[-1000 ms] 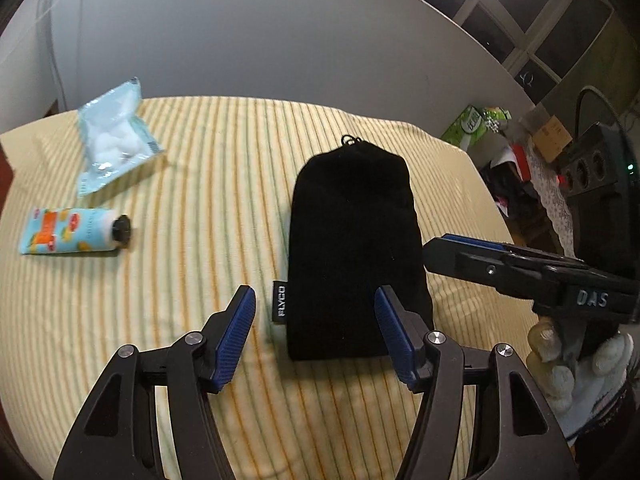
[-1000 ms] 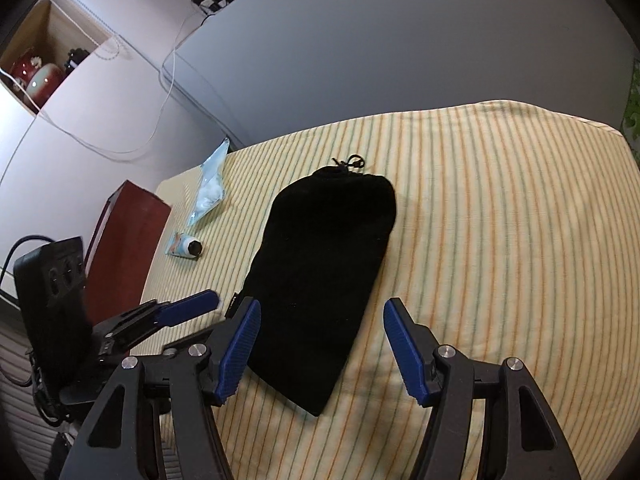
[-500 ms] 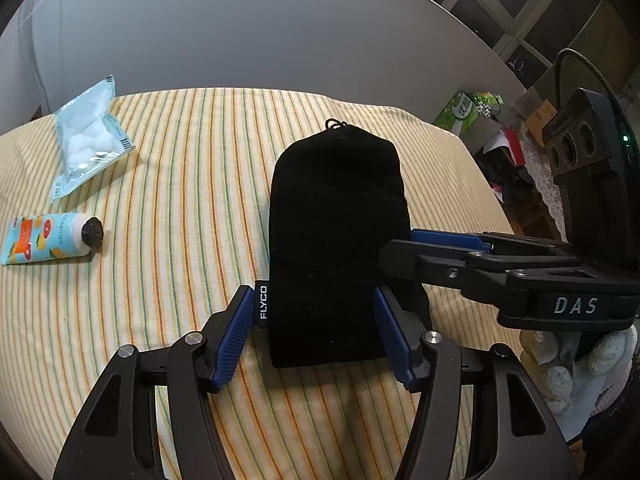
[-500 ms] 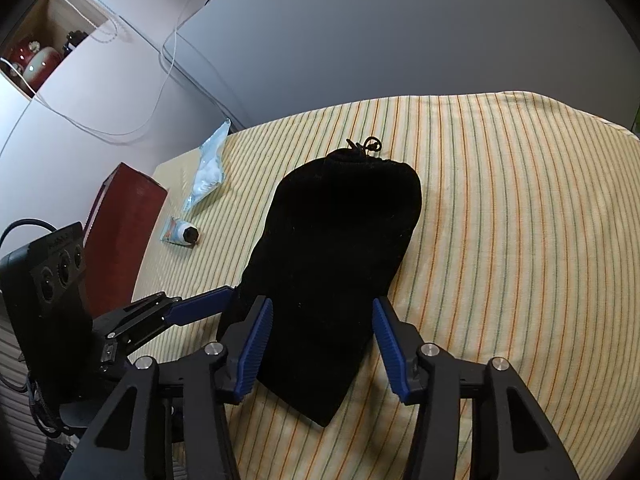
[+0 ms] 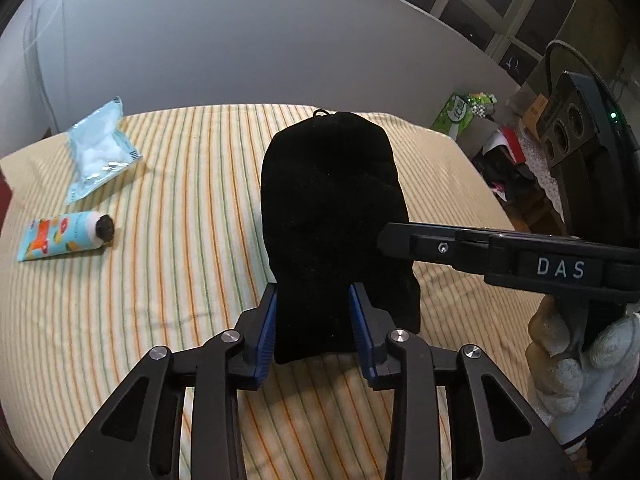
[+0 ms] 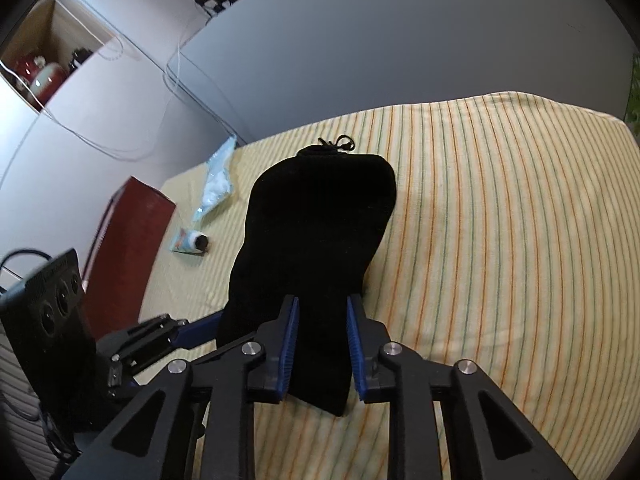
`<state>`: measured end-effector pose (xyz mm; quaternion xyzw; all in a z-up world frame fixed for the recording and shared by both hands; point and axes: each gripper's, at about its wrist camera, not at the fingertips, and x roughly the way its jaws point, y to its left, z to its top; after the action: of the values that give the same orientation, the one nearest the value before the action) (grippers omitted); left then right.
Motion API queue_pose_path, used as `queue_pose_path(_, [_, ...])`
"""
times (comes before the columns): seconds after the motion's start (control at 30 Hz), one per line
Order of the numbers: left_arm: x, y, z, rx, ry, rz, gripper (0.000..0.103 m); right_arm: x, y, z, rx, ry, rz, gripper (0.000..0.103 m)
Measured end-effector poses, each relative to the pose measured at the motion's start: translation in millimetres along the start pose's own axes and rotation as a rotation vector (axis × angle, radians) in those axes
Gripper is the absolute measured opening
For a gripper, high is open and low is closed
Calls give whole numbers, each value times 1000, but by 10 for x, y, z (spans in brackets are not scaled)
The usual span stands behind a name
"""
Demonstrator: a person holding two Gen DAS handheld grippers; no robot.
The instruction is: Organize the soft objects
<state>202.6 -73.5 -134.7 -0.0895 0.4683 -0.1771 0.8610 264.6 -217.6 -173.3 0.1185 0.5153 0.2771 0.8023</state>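
Two black two-finger grippers with blue ribbed pads were clamped on one soft black velvet drawstring pouch (image 5: pixel 332 216), each pinching a near corner of it. The left gripper (image 5: pixel 313 322) had just been closing, and its pads pressed the bunched near-left end of the pouch from both sides — the fabric was gathered into a narrow neck between them. The right gripper (image 6: pixel 322 334) had likewise just been closing and held the near-right corner of the pouch in the same way, the cloth squeezed thin between its pads.

The pouch lay lengthwise on a pale yellow cloth with thin orange and green stripes (image 5: pixel 180 280), its cord end (image 6: pixel 338 144) pointing away towards the grey wall (image 5: pixel 240 40). In the left wrist view the right gripper came in from the right edge as a black bar marked DAS, carried by a hand in a white knit glove (image 5: pixel 576 360). In the right wrist view the left gripper reached in low from the left side.

Well apart from the pouch, on the far left of the cloth, lay a clear light-blue packet of white cotton balls (image 5: pixel 100 148) and, nearer, a small light-blue tube with fruit pictures and a dark cap (image 5: pixel 66 236). A dark red box (image 6: pixel 128 248) stood beside the cloth's left edge.
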Motion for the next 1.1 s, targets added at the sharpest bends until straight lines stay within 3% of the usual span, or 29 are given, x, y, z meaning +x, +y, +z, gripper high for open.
queue_pose_path(0.2, [-244, 2, -121, -9, -61, 13, 33, -107, 190, -129, -48, -37, -2, 21])
queue_pose_path(0.47, [-693, 140, -212, -48, -157, 38, 33, -250, 761, -155, -185, -90, -10, 21])
queue_pose_path(1.1, [-1993, 1169, -304, -160, -355, 210, 33, 64, 2538, 223, -443, -75, 134, 21])
